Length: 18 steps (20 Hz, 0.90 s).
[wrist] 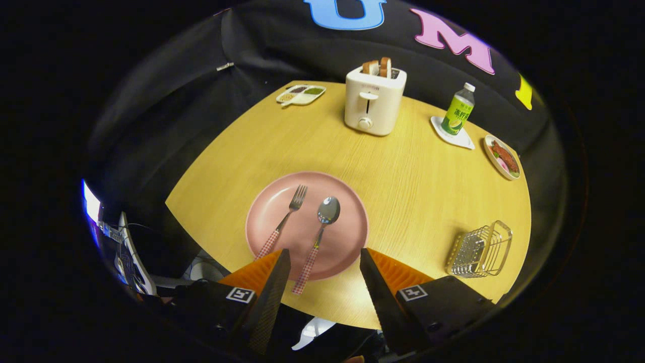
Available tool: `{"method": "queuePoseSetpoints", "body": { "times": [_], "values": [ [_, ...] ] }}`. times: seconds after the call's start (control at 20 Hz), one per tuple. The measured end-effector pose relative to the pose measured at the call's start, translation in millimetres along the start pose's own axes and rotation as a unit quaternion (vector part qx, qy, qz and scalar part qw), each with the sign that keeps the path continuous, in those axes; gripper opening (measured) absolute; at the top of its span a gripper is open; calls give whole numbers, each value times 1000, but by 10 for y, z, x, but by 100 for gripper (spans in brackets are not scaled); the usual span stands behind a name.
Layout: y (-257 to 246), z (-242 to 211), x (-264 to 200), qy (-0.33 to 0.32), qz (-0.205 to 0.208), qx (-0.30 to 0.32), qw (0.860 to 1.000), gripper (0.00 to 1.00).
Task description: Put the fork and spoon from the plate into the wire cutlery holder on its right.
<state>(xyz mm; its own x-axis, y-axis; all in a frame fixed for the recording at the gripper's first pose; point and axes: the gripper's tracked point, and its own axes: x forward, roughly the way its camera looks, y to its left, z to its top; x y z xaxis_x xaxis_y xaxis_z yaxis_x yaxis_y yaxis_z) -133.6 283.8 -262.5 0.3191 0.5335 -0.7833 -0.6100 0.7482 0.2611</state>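
A pink plate (347,212) lies on the yellow wooden table just ahead of my fingers. On it rest a fork (286,220) on the left and a spoon (322,227) on the right, both with checked handles pointing toward me. The spoon's handle end overhangs the plate's near rim and lies between my fingertips. My gripper (325,257) is open, hovering above the near rim with nothing held. The wire cutlery holder (480,250) stands to the right of the plate, near the table's right edge.
Beyond the plate stand a white toaster (374,101) with bread slices, a divided snack tray (301,94), a green bottle (459,110) on a white coaster and a small dish of food (502,157). The table's near edge runs under my fingers.
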Motion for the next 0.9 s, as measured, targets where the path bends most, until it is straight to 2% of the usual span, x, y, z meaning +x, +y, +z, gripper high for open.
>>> {"method": "queuePoseSetpoints", "body": {
  "times": [0.25, 0.3, 0.4, 0.55, 0.65, 0.85, 0.9],
  "values": [
    [102, -216, 355, 49, -2, 8, 999, 79],
    [104, -233, 400, 56, -5, 10, 998, 73],
    [87, -266, 490, 71, -14, 5, 997, 68],
    [70, -339, 626, 96, -24, 5, 995, 68],
    [87, -421, 699, 116, -25, 19, 993, 63],
    [90, -522, 793, 150, -25, 65, 986, 38],
    [83, -500, 792, 149, -23, 79, 985, 22]
  ]
}}
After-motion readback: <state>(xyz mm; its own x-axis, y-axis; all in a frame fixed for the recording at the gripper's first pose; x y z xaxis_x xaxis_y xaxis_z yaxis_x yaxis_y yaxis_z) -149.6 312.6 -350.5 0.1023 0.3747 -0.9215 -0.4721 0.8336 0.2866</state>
